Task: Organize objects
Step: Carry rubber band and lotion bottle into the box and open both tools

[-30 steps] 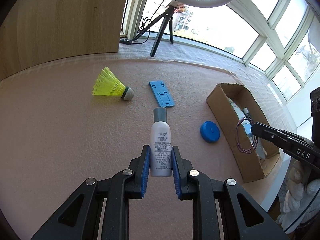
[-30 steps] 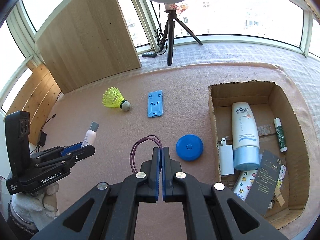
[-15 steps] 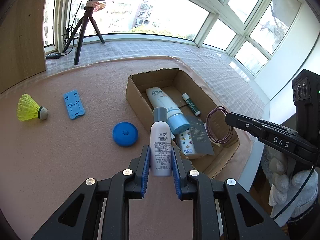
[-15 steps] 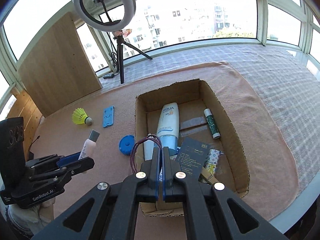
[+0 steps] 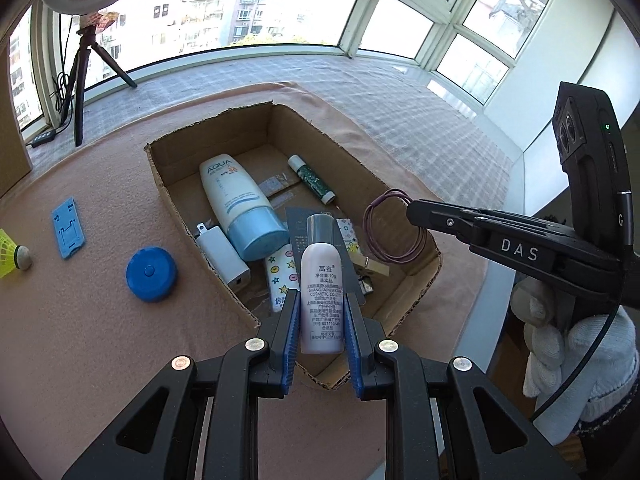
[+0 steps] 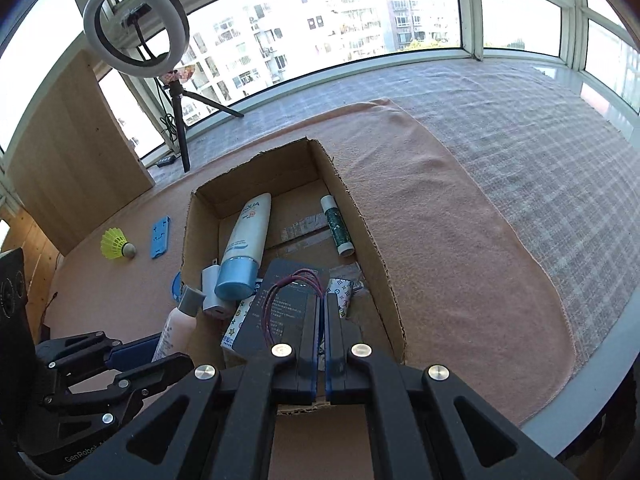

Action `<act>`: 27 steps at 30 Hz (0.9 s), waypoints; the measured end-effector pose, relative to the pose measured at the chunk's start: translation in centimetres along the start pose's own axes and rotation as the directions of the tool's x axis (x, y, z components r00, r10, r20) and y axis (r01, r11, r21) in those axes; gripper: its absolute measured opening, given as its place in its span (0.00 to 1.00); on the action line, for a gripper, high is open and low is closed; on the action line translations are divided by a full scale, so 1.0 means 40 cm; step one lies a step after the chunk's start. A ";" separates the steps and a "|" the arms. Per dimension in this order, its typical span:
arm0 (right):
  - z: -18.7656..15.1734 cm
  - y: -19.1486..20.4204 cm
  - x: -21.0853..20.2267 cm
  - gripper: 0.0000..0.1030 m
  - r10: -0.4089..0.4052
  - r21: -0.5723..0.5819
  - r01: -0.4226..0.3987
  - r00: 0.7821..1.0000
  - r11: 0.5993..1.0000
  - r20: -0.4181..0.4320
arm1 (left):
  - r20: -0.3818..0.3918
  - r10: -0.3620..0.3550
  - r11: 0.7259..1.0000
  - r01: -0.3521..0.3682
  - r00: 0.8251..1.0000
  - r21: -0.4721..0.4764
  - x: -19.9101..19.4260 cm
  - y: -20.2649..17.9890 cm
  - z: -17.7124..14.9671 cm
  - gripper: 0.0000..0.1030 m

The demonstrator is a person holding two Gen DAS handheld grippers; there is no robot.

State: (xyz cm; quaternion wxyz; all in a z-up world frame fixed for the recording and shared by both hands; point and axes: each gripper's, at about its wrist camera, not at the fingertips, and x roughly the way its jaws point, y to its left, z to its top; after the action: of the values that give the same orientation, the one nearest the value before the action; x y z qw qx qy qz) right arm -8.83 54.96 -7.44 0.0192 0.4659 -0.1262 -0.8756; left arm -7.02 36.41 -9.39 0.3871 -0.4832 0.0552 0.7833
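Observation:
My left gripper (image 5: 321, 295) is shut on a small white bottle with a grey cap (image 5: 322, 280), held above the near end of the open cardboard box (image 5: 160, 176). To its right, my right gripper (image 5: 416, 210) is shut on a purple hair-tie loop (image 5: 394, 228), which hangs over the box's right wall. The right wrist view shows the same loop (image 6: 288, 296) at the shut right gripper (image 6: 322, 300) above a dark card, with the bottle (image 6: 178, 322) in the left gripper (image 6: 160, 356) at the box's left side. White-gloved hands hold both tools.
The box holds an AQUA tube (image 5: 236, 200), a green stick (image 5: 314, 178), a white charger (image 5: 222, 254), a dark card (image 5: 296, 220) and a clothes peg (image 5: 370, 266). On the pink mat to the left lie a blue disc (image 5: 151, 273), a blue stand (image 5: 67, 228) and a yellow shuttlecock (image 5: 10, 254). A ring light (image 6: 136, 26) stands behind.
Both grippers have swung to the right across the mat, from beside the loose items to over the cardboard box, each still shut on its object.

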 end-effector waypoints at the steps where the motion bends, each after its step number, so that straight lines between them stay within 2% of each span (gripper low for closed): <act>1: 0.000 -0.005 0.001 0.02 -0.001 0.003 0.001 1.000 1.000 -0.001 | -0.001 0.002 1.000 -0.002 1.000 0.004 0.002 -0.004 0.001 0.22; 7: 0.001 -0.019 0.003 0.02 -0.004 0.011 0.004 1.000 1.000 -0.003 | -0.006 0.000 1.000 0.000 1.000 0.010 0.002 -0.007 0.008 0.23; 9: 0.003 -0.017 0.004 0.03 0.011 0.007 -0.011 1.000 1.000 -0.007 | -0.018 -0.001 1.000 0.001 1.000 0.011 0.003 -0.005 0.009 0.43; 10: 0.003 -0.017 0.005 0.06 0.019 0.008 -0.019 1.000 1.000 -0.012 | -0.011 0.010 1.000 -0.010 1.000 0.009 -0.002 -0.004 0.007 0.56; 11: 0.003 -0.017 0.009 0.12 0.021 0.012 -0.021 0.999 1.000 -0.025 | -0.002 0.018 1.000 -0.018 1.000 0.008 -0.007 -0.002 0.006 0.58; 12: 0.003 -0.017 0.012 0.26 0.019 0.017 -0.019 0.999 1.000 -0.035 | 0.001 0.019 1.000 -0.019 1.000 0.008 -0.012 0.000 0.004 0.58; 13: 0.002 -0.019 0.011 0.34 0.018 0.025 -0.017 0.999 1.000 -0.028 | 0.004 0.019 1.000 -0.019 1.000 0.005 -0.016 0.002 0.002 0.58; 22: -0.002 0.000 0.010 0.36 0.032 0.026 -0.031 0.999 0.999 -0.031 | 0.011 0.037 0.998 -0.036 0.999 -0.045 -0.053 0.060 -0.030 0.58; 27: -0.004 0.026 0.021 0.36 0.065 0.027 -0.064 0.997 0.998 -0.046 | 0.022 0.063 0.994 -0.060 0.998 -0.094 -0.084 0.111 -0.053 0.58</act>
State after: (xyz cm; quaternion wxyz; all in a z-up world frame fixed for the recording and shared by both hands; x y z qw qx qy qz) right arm -9.25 53.78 -7.98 0.0445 0.4823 -0.1520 -0.8616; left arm -7.66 30.48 -9.09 0.3405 -0.4891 0.0288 0.8025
